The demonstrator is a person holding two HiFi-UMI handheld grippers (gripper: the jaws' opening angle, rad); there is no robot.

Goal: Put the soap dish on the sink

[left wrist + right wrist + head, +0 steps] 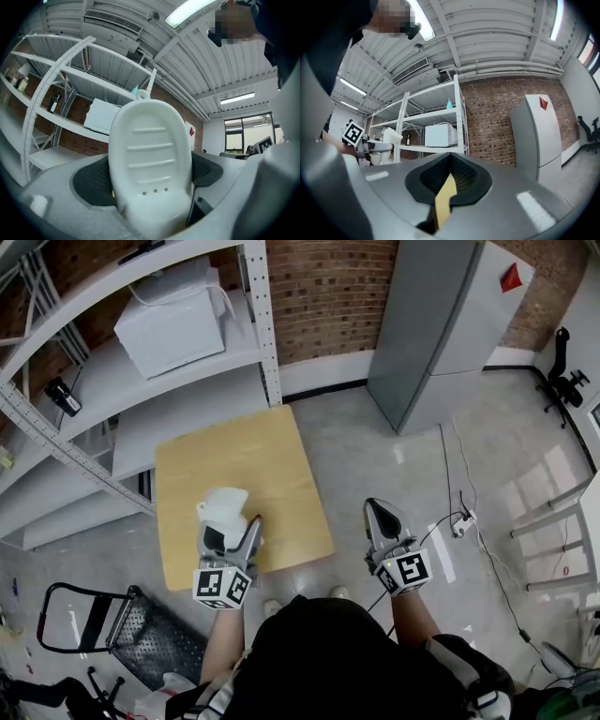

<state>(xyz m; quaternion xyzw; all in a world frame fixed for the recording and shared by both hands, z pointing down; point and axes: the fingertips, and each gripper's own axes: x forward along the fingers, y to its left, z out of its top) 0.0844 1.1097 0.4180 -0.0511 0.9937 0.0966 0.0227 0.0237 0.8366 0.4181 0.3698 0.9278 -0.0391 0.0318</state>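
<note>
soap dish (151,159), white and ribbed, stands upright between the jaws of your left gripper (232,527), and both pads press on its sides. in the head view it is over the near part of the wooden table (272,451). your right gripper (382,514) has its jaws together, holding nothing, just beside the table.

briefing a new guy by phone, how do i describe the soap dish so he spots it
Find the square wooden table beside the metal shelving. Over its near side, the left gripper clamps the soap dish: a white oval tray with raised ribs and three drain holes, unlike the boxy white appliance on the shelf.
</note>
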